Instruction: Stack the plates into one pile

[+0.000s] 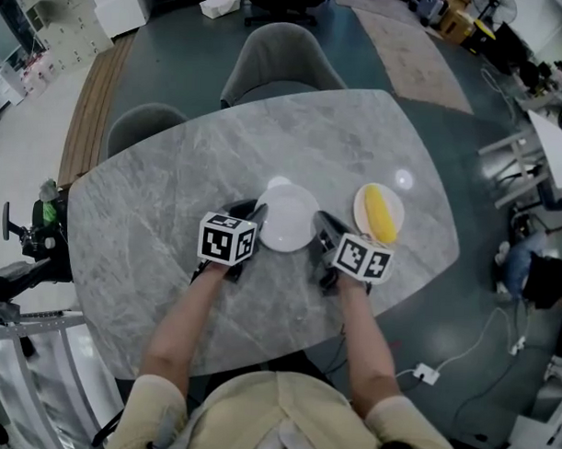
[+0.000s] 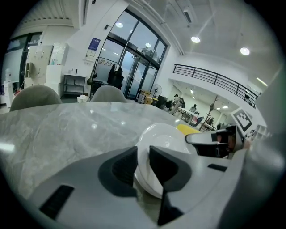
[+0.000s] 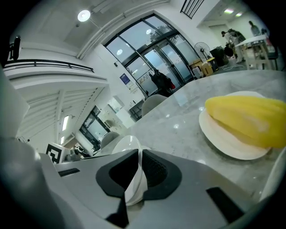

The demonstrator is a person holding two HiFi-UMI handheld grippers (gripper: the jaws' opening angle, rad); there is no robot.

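The desk [image 1: 153, 196] carries the white plate [image 1: 287, 217] at its centre. The plate with yellow food [image 1: 362, 211] lies just to its right. The left tool [image 1: 256, 213] and right tool [image 1: 320, 222] clamp the white plate's opposite rims, the right tool being nearer the second plate.

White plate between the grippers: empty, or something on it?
Empty: the head view shows the white plate bare; the yellow thing lies on the other plate.
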